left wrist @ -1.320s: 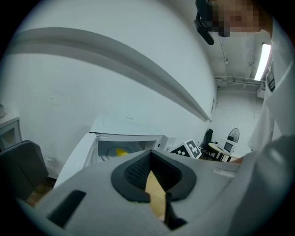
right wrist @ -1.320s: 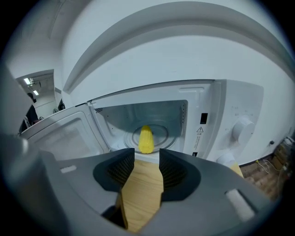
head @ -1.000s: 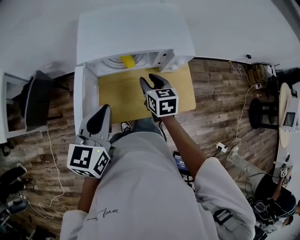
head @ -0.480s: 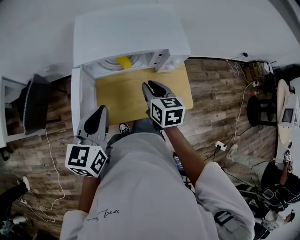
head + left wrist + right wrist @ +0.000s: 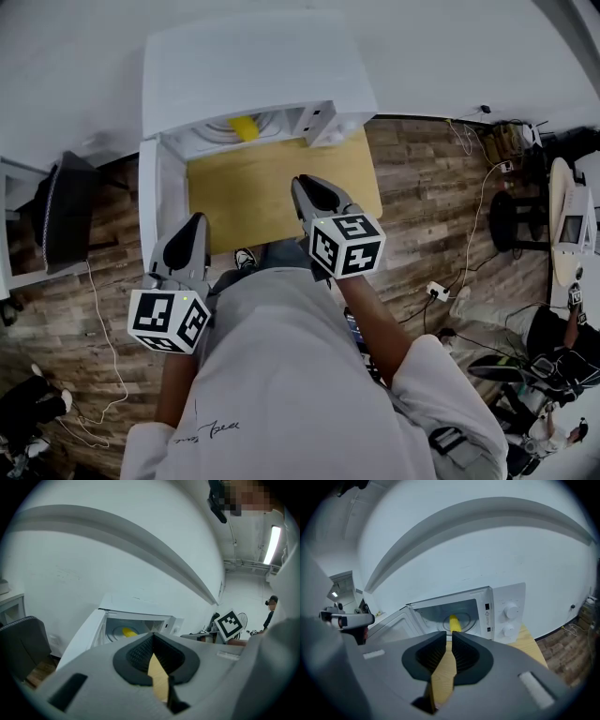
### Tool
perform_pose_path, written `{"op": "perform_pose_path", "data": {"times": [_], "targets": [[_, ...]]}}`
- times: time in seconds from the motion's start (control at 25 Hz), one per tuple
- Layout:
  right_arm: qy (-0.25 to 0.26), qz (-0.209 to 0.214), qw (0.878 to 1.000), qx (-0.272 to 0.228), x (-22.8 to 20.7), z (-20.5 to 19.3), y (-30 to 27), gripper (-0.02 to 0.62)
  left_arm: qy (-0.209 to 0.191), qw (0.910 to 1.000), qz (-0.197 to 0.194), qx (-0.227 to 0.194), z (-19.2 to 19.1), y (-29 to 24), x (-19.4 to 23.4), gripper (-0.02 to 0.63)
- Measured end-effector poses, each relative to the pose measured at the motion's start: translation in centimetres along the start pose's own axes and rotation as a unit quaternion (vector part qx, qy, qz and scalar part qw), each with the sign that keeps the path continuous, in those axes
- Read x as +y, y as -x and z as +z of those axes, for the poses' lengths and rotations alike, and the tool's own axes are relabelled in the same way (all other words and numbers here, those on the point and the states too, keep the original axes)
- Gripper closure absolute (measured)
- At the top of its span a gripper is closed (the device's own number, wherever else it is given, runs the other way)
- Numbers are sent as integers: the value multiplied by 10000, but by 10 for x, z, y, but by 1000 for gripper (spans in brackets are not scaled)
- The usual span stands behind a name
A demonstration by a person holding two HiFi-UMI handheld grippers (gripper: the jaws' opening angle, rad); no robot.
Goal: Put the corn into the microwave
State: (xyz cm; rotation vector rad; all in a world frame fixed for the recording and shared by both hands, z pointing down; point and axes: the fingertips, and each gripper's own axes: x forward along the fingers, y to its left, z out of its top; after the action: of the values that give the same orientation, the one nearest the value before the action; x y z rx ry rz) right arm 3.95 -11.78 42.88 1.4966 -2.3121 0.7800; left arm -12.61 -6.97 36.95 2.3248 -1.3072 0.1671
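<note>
The right tool (image 5: 449, 637) has just been closing its ribbed dark pads to a thin slit with nothing in it, over the pale wooden table (image 5: 253, 197) at frame centre. The left tool (image 5: 153, 638) has its pads pressed together, empty. The stubby yellow corn (image 5: 453, 622) lies on the round turntable (image 5: 468, 618) inside the boxy white microwave (image 5: 506, 606), door (image 5: 150, 187) open at left.

Wooden desk (image 5: 272, 192) stands against a white wall (image 5: 75, 66) on a wood-plank floor (image 5: 441, 216). Dark chair (image 5: 66, 211) at left; white cable (image 5: 105, 347) lies beside it.
</note>
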Motion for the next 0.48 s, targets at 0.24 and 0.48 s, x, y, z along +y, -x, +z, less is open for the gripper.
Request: {"op": "perform_pose_path", "data": {"times": [0.24,0.48], "targets": [[-29,-41,10000,-30,5,3,13,566,41,10000,35,39,-2,-1,9,615],[-6,-104,9999,-82,6,10,25,581,59,10000,15,36,0,-3,12,615]]}}
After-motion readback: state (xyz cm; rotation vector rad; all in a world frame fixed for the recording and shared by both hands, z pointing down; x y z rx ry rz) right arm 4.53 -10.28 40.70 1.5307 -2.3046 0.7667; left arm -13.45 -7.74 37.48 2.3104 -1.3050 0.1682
